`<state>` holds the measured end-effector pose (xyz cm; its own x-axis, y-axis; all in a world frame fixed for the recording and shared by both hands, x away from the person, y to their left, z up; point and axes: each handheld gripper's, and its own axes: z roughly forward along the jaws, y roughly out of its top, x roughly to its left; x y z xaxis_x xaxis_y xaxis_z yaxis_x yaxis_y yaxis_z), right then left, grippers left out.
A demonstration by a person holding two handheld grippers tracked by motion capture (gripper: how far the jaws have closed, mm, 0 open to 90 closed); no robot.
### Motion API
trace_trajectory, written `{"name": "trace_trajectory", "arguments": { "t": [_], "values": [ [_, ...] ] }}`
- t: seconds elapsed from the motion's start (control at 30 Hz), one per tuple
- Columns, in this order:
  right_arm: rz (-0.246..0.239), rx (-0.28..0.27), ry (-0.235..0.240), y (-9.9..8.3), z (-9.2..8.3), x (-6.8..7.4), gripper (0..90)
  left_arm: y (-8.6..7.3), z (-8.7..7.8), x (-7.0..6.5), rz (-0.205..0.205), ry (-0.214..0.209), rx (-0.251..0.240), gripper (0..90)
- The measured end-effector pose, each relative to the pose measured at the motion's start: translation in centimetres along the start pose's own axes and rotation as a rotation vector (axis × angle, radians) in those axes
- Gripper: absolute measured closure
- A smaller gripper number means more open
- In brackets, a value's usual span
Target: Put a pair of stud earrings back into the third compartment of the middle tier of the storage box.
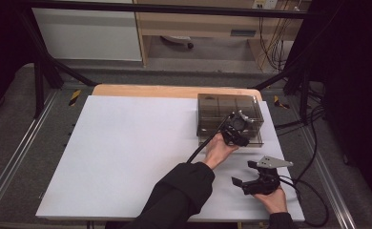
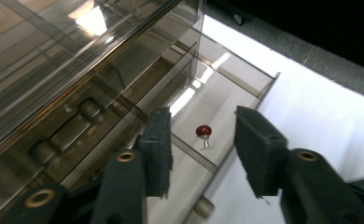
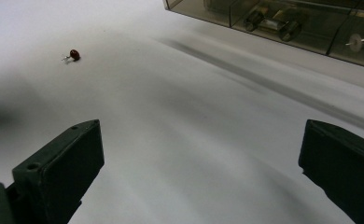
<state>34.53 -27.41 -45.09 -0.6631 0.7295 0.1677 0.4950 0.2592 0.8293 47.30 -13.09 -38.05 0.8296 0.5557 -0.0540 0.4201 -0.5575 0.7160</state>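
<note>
In the high view we see the left hand-held gripper [image 1: 235,128] at the right of centre, poised over the near edge of the smoky clear organizer box [image 1: 208,109] that stands at the upper right of the white table [image 1: 127,152]. In the left gripper view its jaws stand apart, released, with nothing pressed between the pads. Through the gap between them, just below centre of that frame, we see a red push pin [image 2: 203,132] lying in a pulled-out drawer [image 2: 245,77] of the box. The pin's round red head points toward the top of the frame and its short metal tip toward the bottom, so its long axis runs roughly up and down the picture, tilted slightly.

The right hand-held gripper [image 1: 251,183] rests low at the lower right of the high view, jaws wide and empty. In the right gripper view a second red pin [image 3: 73,55] lies on the bare table at the upper left, head to the right, tip to the left.
</note>
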Motion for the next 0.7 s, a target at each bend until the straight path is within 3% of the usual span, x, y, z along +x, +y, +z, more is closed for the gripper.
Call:
{"name": "trace_trajectory", "arguments": {
  "t": [0.3, 0.43, 0.53, 0.7],
  "values": [
    [0.005, 0.008, 0.000, 0.0, 0.0, 0.0, 0.5, -2.2, -4.6, 0.4, 0.028, 0.010, -0.056, 35.9],
    [0.008, 0.009, -0.004, 0.0, 0.0, 0.0, 0.5, -3.9, -6.7, 1.1, 0.036, 0.006, -0.067, 28.0],
    [0.007, 0.011, -0.004, 0.0, 0.1, 0.0, 0.5, -5.4, -8.0, 1.5, 0.040, 0.029, -0.083, 22.3],
    [0.008, 0.015, -0.009, 0.0, 0.1, 0.0, 0.5, -8.0, -10.3, 2.7, 0.018, 0.046, -0.083, 13.0]
  ]
}}
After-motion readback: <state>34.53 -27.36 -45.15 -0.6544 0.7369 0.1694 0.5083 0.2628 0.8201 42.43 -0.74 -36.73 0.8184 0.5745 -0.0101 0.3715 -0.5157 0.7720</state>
